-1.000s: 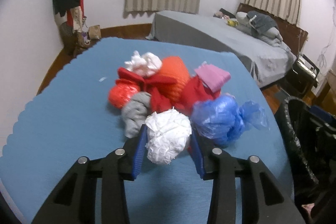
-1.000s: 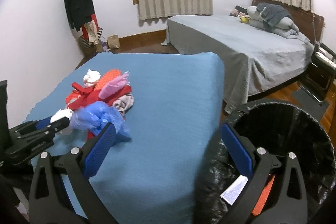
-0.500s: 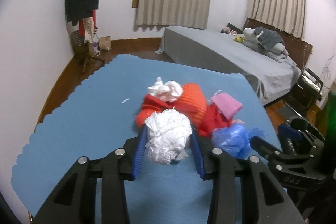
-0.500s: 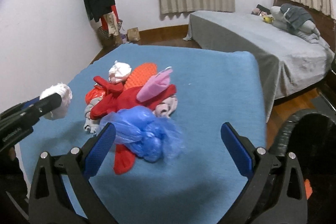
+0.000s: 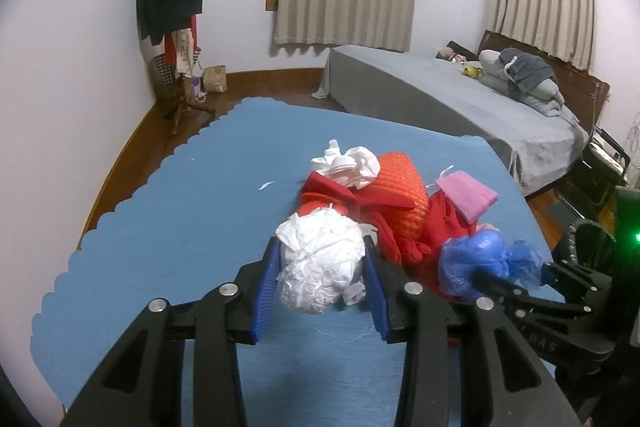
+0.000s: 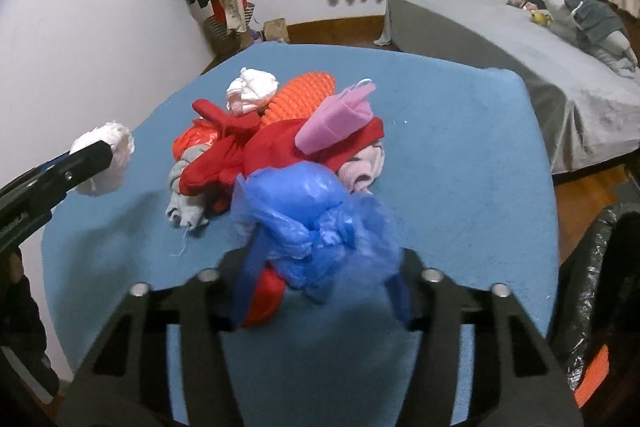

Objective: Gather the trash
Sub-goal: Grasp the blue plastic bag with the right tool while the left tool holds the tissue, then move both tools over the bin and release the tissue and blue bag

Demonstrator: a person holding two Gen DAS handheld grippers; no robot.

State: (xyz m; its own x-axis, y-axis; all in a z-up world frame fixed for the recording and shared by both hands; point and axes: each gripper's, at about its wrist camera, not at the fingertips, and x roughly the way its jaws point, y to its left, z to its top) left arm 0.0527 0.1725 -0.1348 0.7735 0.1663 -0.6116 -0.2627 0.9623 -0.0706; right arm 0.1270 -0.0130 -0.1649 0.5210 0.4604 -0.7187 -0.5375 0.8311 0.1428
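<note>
My left gripper point(image 5: 320, 267) is shut on a crumpled white paper ball point(image 5: 320, 263) and holds it above the blue table point(image 5: 168, 219); the ball also shows in the right wrist view point(image 6: 108, 155). My right gripper point(image 6: 320, 267) has its jaws on either side of a blue plastic bag point(image 6: 308, 211) at the near edge of the trash pile; I cannot tell whether they squeeze it. The bag also shows in the left wrist view point(image 5: 476, 263). The pile holds red cloth point(image 6: 256, 151), an orange mesh roll point(image 6: 300, 95), a pink pack point(image 6: 340, 119) and a white wad point(image 6: 252, 91).
A black-lined trash bin point(image 6: 596, 291) stands at the table's right edge. A grey bed point(image 5: 460, 103) lies beyond the table. A coat rack point(image 5: 172, 11) stands in the far left corner. Grey and pink socks point(image 6: 184, 195) lie under the pile.
My left gripper has lifted the white paper ball off the pile and drawn it back. My right gripper swung from the bin to the pile and narrowed its jaws around the blue bag.
</note>
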